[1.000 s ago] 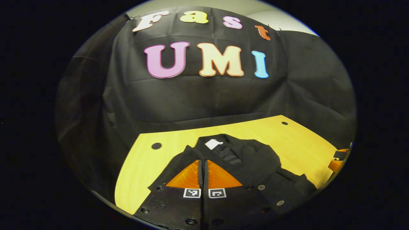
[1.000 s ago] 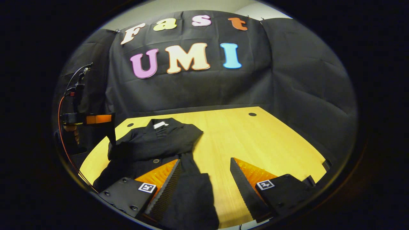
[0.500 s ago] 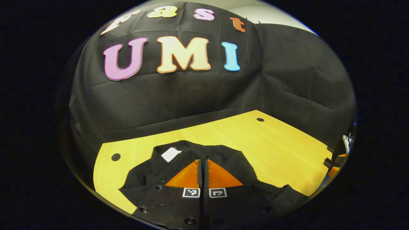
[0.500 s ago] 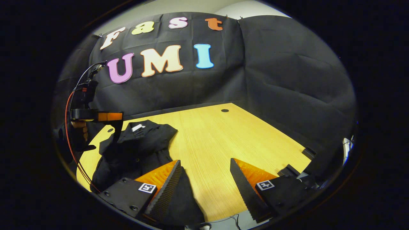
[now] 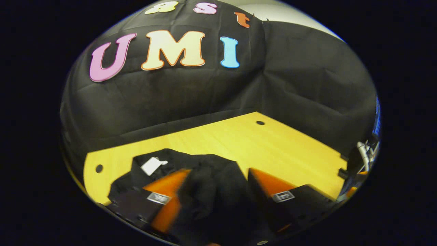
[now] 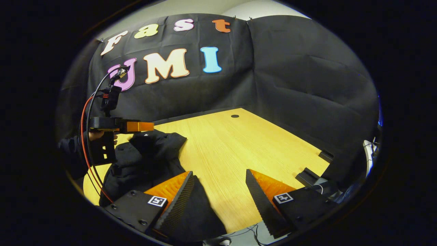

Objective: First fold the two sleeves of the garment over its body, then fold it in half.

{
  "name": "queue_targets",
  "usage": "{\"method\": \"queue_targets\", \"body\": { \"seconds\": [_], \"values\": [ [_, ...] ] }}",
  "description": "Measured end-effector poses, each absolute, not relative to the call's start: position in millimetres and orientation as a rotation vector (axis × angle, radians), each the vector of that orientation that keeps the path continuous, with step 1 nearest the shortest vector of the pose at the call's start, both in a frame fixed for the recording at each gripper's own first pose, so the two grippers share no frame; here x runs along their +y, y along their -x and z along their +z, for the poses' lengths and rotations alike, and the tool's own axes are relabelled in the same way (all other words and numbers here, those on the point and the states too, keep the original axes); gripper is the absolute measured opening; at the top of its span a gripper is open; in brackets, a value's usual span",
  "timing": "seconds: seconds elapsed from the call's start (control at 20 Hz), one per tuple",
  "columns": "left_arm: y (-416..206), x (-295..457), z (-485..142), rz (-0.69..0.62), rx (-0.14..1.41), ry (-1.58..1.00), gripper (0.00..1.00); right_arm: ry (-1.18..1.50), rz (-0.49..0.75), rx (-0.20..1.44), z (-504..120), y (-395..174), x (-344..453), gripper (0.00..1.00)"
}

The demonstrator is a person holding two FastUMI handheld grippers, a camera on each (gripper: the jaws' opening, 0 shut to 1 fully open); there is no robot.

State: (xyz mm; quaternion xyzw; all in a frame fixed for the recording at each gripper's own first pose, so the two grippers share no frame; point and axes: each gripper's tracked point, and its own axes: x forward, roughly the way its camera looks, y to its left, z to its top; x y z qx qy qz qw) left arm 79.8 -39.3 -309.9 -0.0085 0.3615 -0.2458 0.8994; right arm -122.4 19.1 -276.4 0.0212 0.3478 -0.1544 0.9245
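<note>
While garment (image 6: 146,160) lies bunched, collar toward wall, L gripper (image 5: 218,194) fingers apart, R gripper (image 6: 220,191) spread.

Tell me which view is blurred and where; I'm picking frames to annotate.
Left gripper view: the left tool is smeared by motion blur, its fingers apart with black garment cloth between them, while the table stays fairly crisp. Right gripper view: sharp, the right tool open with clean finger edges; fisheye bending curves both views.

Garment (image 6: 146,160) heaped at table (image 6: 239,147) left; right half bare (clear passage).
</note>
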Motion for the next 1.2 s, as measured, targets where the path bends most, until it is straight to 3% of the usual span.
{"method": "queue_targets", "body": {
  "seconds": [0.05,0.1,0.3,0.65,0.9,1.2],
  "values": [
    [-79,-22,-304,-0.479,0.728,0.002,0.92,-0.039,-0.299,0.706,-277,117,23,0.98],
    [-76,-3,-292,-0.442,0.707,-0.009,0.93,-0.04,-0.272,0.71,-280,114,28,0.98],
    [-29,67,-254,-0.313,0.63,0.029,0.93,0.005,-0.123,0.703,-283,106,44,0.98],
    [111,187,-250,0.003,0.747,-0.013,0.94,0.006,-0.011,0.77,-310,131,38,0.98],
    [190,204,-271,0.105,0.853,-0.002,0.94,0.026,0.019,0.851,-337,163,29,0.98],
    [235,201,-299,0.155,0.951,0.017,0.94,0.047,0.05,0.947,-367,192,27,0.98]
  ]
}}
